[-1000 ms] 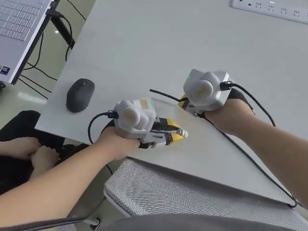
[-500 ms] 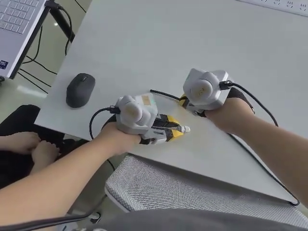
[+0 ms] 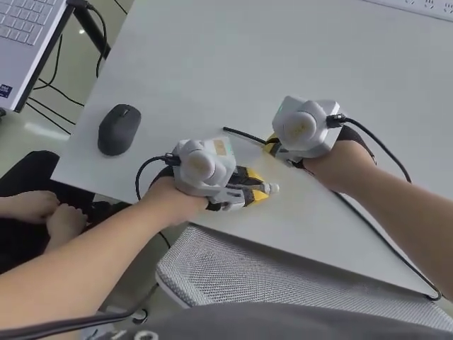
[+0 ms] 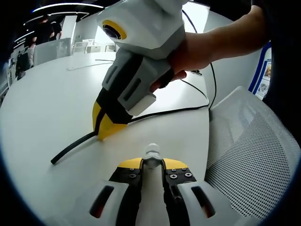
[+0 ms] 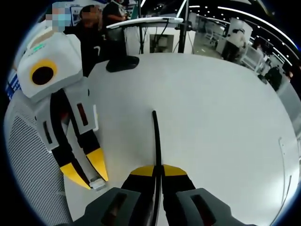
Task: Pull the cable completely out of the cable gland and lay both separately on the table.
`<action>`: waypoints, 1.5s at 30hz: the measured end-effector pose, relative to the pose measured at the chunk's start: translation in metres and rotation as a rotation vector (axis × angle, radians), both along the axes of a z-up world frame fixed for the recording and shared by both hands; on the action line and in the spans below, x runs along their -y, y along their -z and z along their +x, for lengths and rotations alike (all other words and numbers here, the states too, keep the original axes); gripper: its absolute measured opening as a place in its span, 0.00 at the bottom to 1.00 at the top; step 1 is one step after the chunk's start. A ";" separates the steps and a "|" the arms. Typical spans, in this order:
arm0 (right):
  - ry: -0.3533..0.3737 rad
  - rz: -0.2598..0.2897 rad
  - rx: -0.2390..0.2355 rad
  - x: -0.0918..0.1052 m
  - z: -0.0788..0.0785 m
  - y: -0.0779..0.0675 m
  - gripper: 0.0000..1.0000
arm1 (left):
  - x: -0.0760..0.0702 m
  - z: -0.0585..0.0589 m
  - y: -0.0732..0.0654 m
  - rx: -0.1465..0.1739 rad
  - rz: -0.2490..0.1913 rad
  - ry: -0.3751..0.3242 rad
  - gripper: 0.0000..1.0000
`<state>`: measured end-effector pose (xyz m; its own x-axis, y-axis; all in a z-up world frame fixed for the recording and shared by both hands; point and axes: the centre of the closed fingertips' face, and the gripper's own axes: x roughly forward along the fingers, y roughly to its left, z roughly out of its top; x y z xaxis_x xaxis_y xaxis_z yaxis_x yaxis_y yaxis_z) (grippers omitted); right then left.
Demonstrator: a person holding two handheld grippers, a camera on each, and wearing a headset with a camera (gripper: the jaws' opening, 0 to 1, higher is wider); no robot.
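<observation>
A small white cable gland (image 4: 151, 153) sits between the yellow-tipped jaws of my left gripper (image 4: 151, 162), which is shut on it just above the table's near edge (image 3: 233, 230). The gland (image 3: 272, 189) points toward the right gripper. My right gripper (image 5: 157, 169) is shut on the black cable (image 5: 155, 134), whose free end runs out over the white table (image 3: 212, 57). In the head view the cable (image 3: 244, 134) lies left of the right gripper (image 3: 270, 148). Cable and gland are apart, with a short gap between the left gripper (image 3: 263, 190) and the right one.
A black mouse (image 3: 118, 129) lies near the table's left corner, with a laptop (image 3: 25, 32) beyond it on a stand. A grey mesh chair (image 3: 248, 280) stands below the near edge. A person's hands (image 3: 49, 216) rest at the far left.
</observation>
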<state>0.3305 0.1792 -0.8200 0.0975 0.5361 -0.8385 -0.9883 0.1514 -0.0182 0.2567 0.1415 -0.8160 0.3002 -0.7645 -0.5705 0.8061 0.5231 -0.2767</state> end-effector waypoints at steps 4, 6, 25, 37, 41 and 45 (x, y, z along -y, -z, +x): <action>-0.006 -0.006 0.007 0.000 0.000 0.000 0.00 | -0.001 0.000 0.000 0.006 0.004 -0.002 0.16; -0.015 -0.009 0.014 -0.001 0.000 -0.001 0.00 | -0.001 0.000 0.000 0.009 0.008 -0.003 0.16; -0.031 -0.024 0.028 0.001 0.003 -0.003 0.06 | -0.001 -0.001 -0.001 0.013 0.011 0.008 0.18; 0.031 0.038 0.034 0.018 0.004 -0.023 0.13 | -0.002 0.001 -0.004 0.015 0.012 -0.005 0.22; 0.058 0.078 0.033 0.029 0.005 -0.037 0.15 | -0.004 0.002 -0.006 0.018 0.012 -0.016 0.23; 0.089 0.104 0.035 0.041 0.007 -0.050 0.17 | -0.006 0.002 -0.007 0.023 0.015 -0.022 0.24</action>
<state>0.3371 0.1383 -0.7704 0.1765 0.6082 -0.7739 -0.9700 0.2411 -0.0317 0.2588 0.1474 -0.8085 0.3300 -0.7490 -0.5746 0.8004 0.5447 -0.2503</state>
